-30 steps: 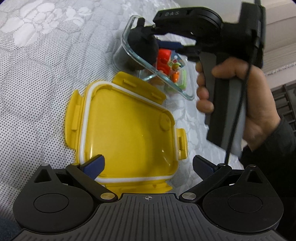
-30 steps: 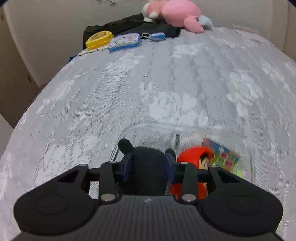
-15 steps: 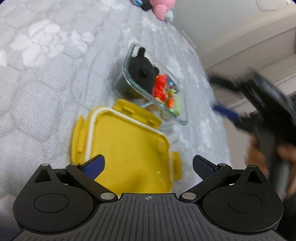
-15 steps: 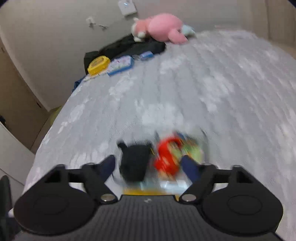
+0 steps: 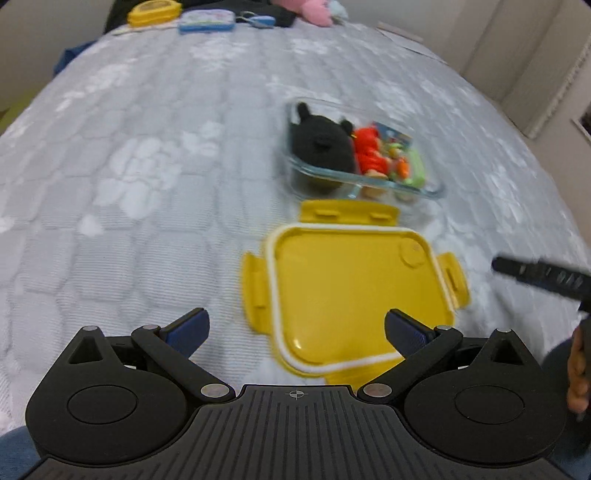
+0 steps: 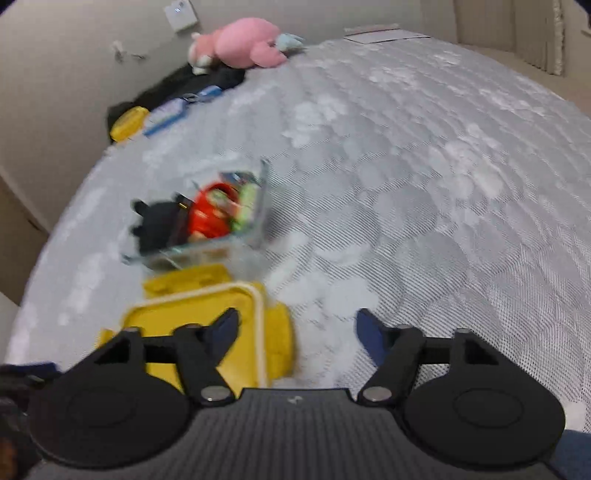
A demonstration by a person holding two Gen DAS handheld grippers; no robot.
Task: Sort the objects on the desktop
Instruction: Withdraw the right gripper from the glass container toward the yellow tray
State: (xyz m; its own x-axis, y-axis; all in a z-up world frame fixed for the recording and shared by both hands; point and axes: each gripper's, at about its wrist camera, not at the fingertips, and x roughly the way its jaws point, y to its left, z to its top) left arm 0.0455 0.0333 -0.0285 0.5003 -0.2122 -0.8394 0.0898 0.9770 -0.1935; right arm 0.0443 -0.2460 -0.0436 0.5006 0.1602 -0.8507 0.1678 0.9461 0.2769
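Observation:
A clear glass container (image 5: 432,190) sits on the grey quilted bed and holds a black plush toy (image 5: 321,147), a red toy (image 5: 367,155) and small colourful items. The same container (image 6: 258,210) and black plush (image 6: 159,225) show in the right wrist view. A yellow lid (image 5: 351,288) with a white seal lies flat in front of it, also seen in the right wrist view (image 6: 229,295). My left gripper (image 5: 295,332) is open and empty, just before the lid's near edge. My right gripper (image 6: 295,332) is open and empty, over the lid's right side.
At the bed's far end lie a pink plush (image 6: 251,44), black cloth (image 6: 207,83), a yellow case (image 5: 153,11) and a blue pouch (image 5: 207,22). The right hand-held gripper (image 5: 539,277) shows at the right edge of the left wrist view. Walls and curtains border the bed.
My right gripper let go of the black plush, now in the glass container, opened and pulled back toward the lid. My left gripper backed away and swung to face the bed's far end.

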